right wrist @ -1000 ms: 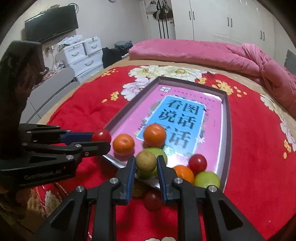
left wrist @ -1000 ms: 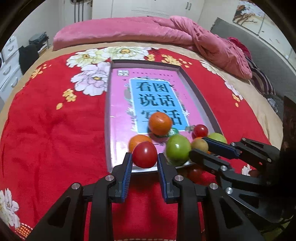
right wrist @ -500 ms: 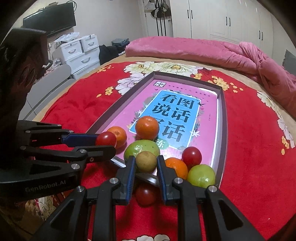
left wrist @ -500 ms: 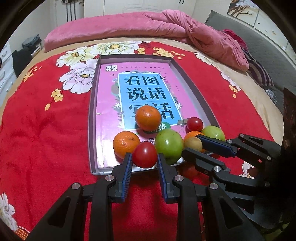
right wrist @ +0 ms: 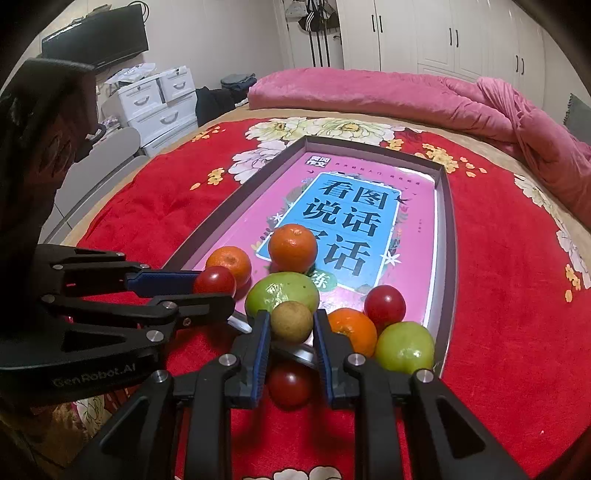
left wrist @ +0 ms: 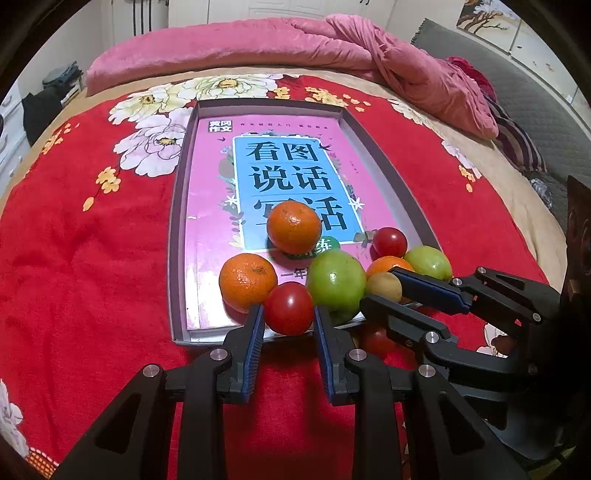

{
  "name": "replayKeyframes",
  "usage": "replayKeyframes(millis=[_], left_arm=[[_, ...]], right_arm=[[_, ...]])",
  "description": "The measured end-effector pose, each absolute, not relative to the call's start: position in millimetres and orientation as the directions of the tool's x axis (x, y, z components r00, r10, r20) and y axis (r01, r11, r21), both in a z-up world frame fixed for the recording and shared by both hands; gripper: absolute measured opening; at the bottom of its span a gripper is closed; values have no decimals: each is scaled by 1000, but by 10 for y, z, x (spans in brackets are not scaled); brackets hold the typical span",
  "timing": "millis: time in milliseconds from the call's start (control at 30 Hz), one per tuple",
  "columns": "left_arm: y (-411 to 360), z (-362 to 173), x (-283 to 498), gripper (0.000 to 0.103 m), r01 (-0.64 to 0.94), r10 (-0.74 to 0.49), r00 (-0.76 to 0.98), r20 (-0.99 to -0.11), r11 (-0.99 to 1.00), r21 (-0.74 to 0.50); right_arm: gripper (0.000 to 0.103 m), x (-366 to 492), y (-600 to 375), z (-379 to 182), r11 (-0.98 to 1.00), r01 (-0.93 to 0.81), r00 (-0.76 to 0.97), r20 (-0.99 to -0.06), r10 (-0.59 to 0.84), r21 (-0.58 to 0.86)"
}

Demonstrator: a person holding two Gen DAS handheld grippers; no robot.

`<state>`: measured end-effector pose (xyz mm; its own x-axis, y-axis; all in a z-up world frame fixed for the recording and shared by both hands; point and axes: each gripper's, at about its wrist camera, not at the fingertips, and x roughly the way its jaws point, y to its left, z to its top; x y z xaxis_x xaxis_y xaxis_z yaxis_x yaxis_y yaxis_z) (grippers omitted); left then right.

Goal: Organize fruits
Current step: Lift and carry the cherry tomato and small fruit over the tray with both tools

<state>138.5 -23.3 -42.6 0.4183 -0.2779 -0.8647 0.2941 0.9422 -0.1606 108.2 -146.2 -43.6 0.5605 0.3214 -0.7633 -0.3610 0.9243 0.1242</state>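
A grey tray (left wrist: 177,206) with a pink book lies on the red bedspread. My left gripper (left wrist: 289,317) is shut on a red tomato (left wrist: 289,308) just over the tray's near edge; it also shows in the right wrist view (right wrist: 215,281). My right gripper (right wrist: 290,326) is shut on a small brown fruit (right wrist: 291,320), also seen in the left wrist view (left wrist: 384,286). In the tray sit oranges (left wrist: 247,282) (left wrist: 293,227), a green fruit (left wrist: 336,282), another green fruit (right wrist: 404,349), a third orange (right wrist: 352,330) and a tomato (right wrist: 384,304). One tomato (right wrist: 290,384) lies on the bedspread below the right gripper.
A pink quilt (left wrist: 258,40) lies bunched at the far end of the bed. White drawers (right wrist: 155,103) and a dark screen (right wrist: 96,37) stand to the left of the bed, wardrobes (right wrist: 443,33) behind.
Both grippers have moved forward over the tray's near edge with their fruits, drawing nearer to the fruit cluster. The fruits in the tray have kept their places.
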Motion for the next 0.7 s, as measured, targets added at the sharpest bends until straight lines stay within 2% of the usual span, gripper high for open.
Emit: replayKeyframes(millis=[700], left_arm=[[-189, -445, 1412, 28, 273, -268, 421, -866, 949, -161]], right_arm=[[24, 1045, -1506, -420, 928, -344, 558, -763, 326, 145]])
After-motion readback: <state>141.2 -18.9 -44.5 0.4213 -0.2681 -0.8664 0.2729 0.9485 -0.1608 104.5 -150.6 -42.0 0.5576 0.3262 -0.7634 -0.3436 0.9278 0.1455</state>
